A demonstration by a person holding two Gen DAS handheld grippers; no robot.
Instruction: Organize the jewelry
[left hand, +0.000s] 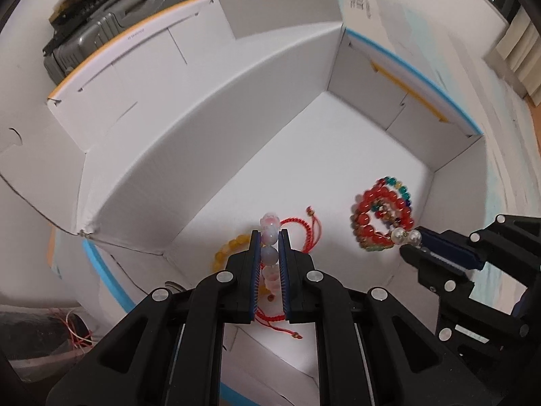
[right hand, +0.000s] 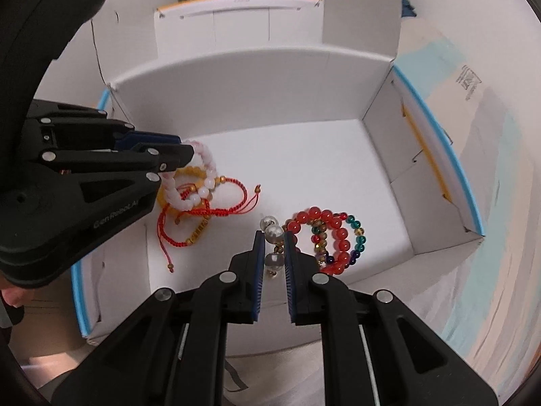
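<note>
Both grippers hang over an open white cardboard box (right hand: 304, 77). My left gripper (left hand: 269, 237) is shut on a bracelet of pale pink and white beads (left hand: 269, 226), held at the box's left end; the same bracelet (right hand: 208, 182) dangles over a yellow bead bracelet (right hand: 194, 172) and red cord bracelets (right hand: 216, 211) on the box floor. My right gripper (right hand: 274, 237) is shut on a string of pearl-like beads (right hand: 273, 233), with red bead bracelets (right hand: 333, 237) and multicolour bead bracelets (right hand: 358, 233) bunched beside it. In the left wrist view the right gripper (left hand: 417, 242) holds that cluster (left hand: 382, 216) above the floor.
The box (left hand: 203, 142) has blue-edged rims and raised flaps (left hand: 277, 3) at its far side. A grey suitcase (left hand: 111, 23) stands behind it. Pale patterned cloth (right hand: 473, 155) covers the surface to the right. The box floor's middle and far right are bare white (right hand: 321, 169).
</note>
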